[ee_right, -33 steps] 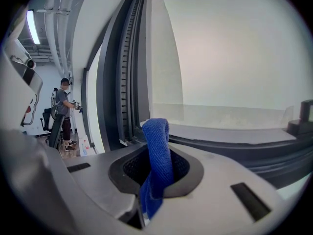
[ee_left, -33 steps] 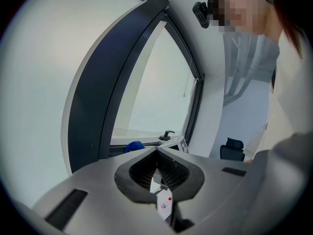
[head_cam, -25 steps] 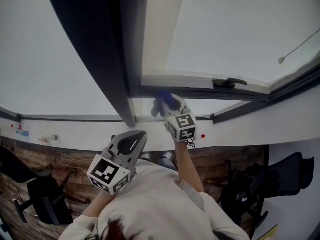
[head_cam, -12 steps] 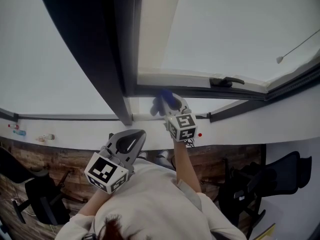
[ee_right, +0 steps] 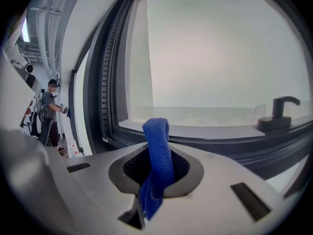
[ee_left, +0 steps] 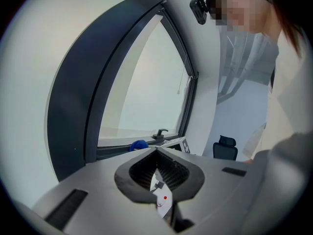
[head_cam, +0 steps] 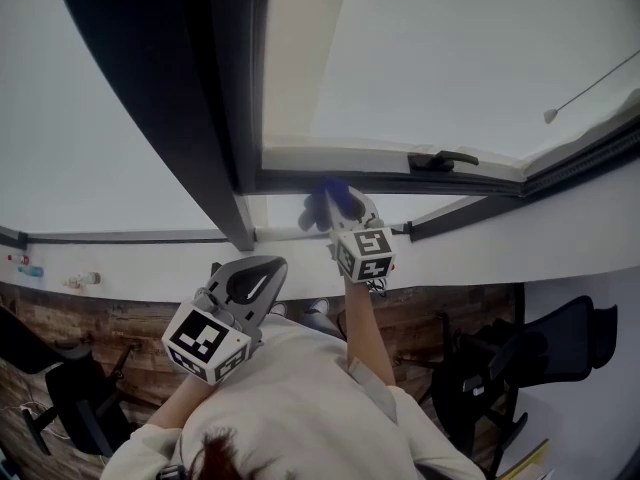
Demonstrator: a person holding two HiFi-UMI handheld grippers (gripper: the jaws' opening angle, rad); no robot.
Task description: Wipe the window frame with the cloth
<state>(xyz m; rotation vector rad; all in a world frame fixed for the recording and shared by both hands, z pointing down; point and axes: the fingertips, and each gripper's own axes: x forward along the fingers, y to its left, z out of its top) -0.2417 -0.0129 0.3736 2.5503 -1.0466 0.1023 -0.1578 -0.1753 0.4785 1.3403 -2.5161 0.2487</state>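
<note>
The dark window frame [head_cam: 470, 180] runs across the head view, with its vertical post [head_cam: 190, 98] at the left. My right gripper [head_cam: 330, 202] is shut on the blue cloth [head_cam: 338, 195] and holds it against the frame's bottom rail, near the corner. In the right gripper view the cloth [ee_right: 157, 131] sticks up out of the right gripper [ee_right: 155, 150], just before the rail [ee_right: 220, 145]. My left gripper [head_cam: 264, 268] hangs back by the person's chest, shut with nothing in it. The left gripper view shows the left gripper [ee_left: 156, 151] with its tips together, and the cloth [ee_left: 138, 144] far ahead.
A black window handle [head_cam: 441, 158] sits on the rail right of the cloth. A cord with a white tip [head_cam: 552, 116] hangs at the upper right. Below runs the white sill [head_cam: 130, 260], and office chairs [head_cam: 555, 343] stand on the floor. A person [ee_right: 50, 109] stands far off.
The right gripper stays on the bottom rail with the cloth. The left gripper has sunk slightly to the left. The head view has shifted, so the frame sits further left.
</note>
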